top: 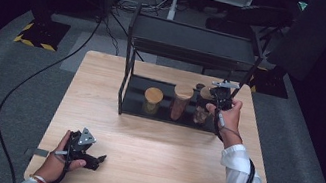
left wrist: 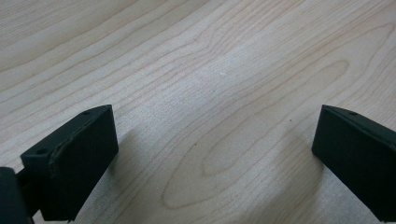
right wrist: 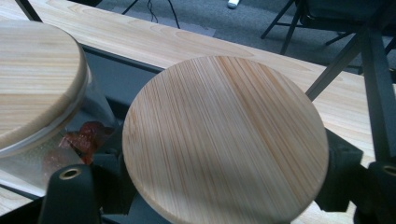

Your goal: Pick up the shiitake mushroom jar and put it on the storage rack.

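Three glass jars with round wooden lids stand on the lower shelf of a black rack (top: 124, 84): a left jar (top: 152, 101), a middle jar (top: 181, 102) and a right jar (top: 200, 114). My right gripper (top: 207, 100) reaches in from the right and is shut on the right jar just under its lid. In the right gripper view that lid (right wrist: 224, 135) lies between the black jaws of the right gripper (right wrist: 219, 186). The middle jar (right wrist: 32, 74) stands close at the left with reddish contents. My left gripper (top: 97, 160) rests open on the table near the front left, and the left gripper (left wrist: 215, 158) has bare wood between its jaws.
The rack's upper shelf (top: 192, 43) hangs over the jars, and its posts stand at both ends. The wooden table (top: 150, 150) has free room in front of the rack. Cables and stands lie on the grey floor beyond.
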Available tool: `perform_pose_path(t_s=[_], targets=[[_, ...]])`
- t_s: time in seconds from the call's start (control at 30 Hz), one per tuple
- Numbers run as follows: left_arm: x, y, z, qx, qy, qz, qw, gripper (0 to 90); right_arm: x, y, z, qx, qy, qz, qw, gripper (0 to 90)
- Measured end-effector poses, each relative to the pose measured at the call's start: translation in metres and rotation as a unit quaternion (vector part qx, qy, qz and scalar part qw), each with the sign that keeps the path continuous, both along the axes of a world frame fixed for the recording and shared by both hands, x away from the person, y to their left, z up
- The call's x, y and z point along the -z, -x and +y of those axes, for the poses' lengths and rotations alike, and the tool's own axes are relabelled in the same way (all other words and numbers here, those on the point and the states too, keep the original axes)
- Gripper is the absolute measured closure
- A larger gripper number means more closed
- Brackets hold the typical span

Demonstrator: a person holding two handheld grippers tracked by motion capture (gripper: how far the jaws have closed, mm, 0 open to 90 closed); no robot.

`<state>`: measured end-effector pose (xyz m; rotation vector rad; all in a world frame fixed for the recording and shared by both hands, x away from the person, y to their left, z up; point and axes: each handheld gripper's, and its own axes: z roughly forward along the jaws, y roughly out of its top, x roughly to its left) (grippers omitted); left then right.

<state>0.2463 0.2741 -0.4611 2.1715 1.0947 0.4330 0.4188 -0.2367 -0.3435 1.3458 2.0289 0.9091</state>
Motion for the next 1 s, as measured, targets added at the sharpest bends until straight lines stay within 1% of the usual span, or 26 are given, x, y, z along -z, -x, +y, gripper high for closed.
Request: perform_pose_path(t_s=[0.13,0.4,1.0], targets=[[-0.0001,0.0,0.0,0.0,0.0,0.0,1.0,0.0,0.0013,-0.0002,-0.0006,-0.001,-0.002,-0.002,1.0,25.0],[0.0,0.0,0.0,0.0,0.0,0.0,1.0,0.0,0.0017,-0.002,-0.005,0.005,-0.013,0.003,0.9999,24.8],[0.0,0.0,0.0,0.0,0.0,0.0,1.0,0.0,0.0037,-0.0042,-0.0095,0.001,-0.012,0.005,0.9999,23.7]])
